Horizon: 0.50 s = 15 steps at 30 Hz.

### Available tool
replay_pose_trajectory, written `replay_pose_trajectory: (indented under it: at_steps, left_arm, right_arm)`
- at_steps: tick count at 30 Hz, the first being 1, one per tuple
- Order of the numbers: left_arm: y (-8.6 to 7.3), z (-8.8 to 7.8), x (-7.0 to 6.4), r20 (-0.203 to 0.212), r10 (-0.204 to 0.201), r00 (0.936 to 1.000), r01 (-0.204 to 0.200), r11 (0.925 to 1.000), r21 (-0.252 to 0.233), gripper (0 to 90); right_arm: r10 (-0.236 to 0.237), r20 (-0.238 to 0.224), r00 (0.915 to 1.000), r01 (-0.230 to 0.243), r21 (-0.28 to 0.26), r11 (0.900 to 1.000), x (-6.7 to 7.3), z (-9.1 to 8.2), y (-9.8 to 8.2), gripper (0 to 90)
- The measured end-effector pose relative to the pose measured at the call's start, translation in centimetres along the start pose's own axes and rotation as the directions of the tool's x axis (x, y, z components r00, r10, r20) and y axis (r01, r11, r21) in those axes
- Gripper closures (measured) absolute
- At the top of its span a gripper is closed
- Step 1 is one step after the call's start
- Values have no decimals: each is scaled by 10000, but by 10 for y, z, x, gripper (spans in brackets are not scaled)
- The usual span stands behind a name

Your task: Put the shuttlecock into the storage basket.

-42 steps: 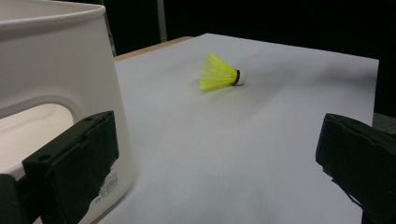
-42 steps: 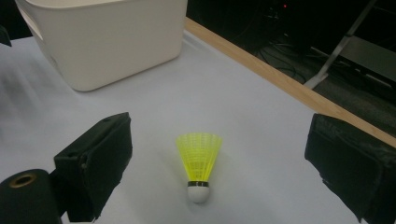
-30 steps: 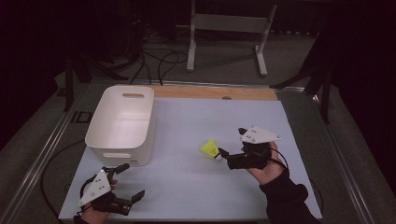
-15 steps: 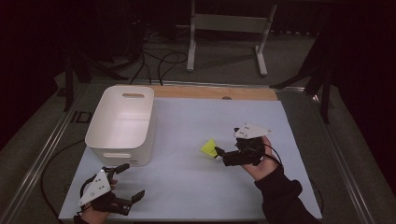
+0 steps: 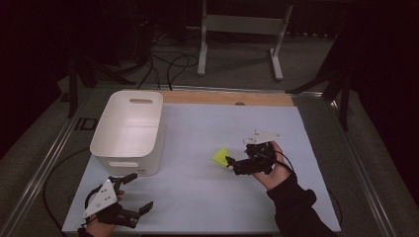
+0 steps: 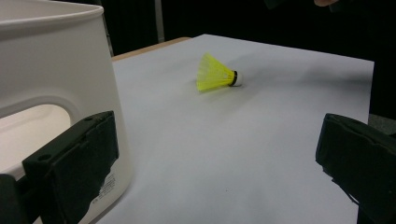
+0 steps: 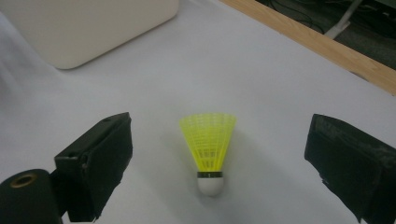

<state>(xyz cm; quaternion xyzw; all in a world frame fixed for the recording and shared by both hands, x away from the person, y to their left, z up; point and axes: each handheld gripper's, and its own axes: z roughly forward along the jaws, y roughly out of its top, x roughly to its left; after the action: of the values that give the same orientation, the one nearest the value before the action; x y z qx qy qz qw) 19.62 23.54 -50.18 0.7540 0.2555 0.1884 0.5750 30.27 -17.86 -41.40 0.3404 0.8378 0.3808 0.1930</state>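
Right gripper (image 5: 236, 164) gapes wide, holding nothing, straddling the yellow shuttlecock (image 7: 209, 144) lying on the white mat (image 5: 207, 192). Feather-light, flimsy skirt, probably plastic; pinch the firm cork (image 7: 210, 183). Left gripper (image 5: 129, 200) open too, idle.

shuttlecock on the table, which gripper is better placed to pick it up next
Right. The right gripper sits just beside the yellow shuttlecock, open, with the shuttlecock lying between its fingers in the right gripper view. The left gripper is also open but waits at the near edge, by the white bin.
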Motion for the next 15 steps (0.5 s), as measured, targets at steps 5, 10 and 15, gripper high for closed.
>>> replay_pose_trajectory:
  at_steps: [5,10,15]
  left_arm:
    - [0,0,0,63,14,10000,-14,10000,-21,0]
    - [0,0,0,46,6,10000,-6,10000,-27,0]
    - [0,1,0,112,30,9999,-30,10000,9,0]
  right_arm:
    - [100,-87,9999,-99,157,9998,-1,6,-2,76]
    - [230,-224,9995,-223,296,9993,-2,13,-6,76]
    - [305,-163,9994,-298,370,9989,-3,17,-8,76]
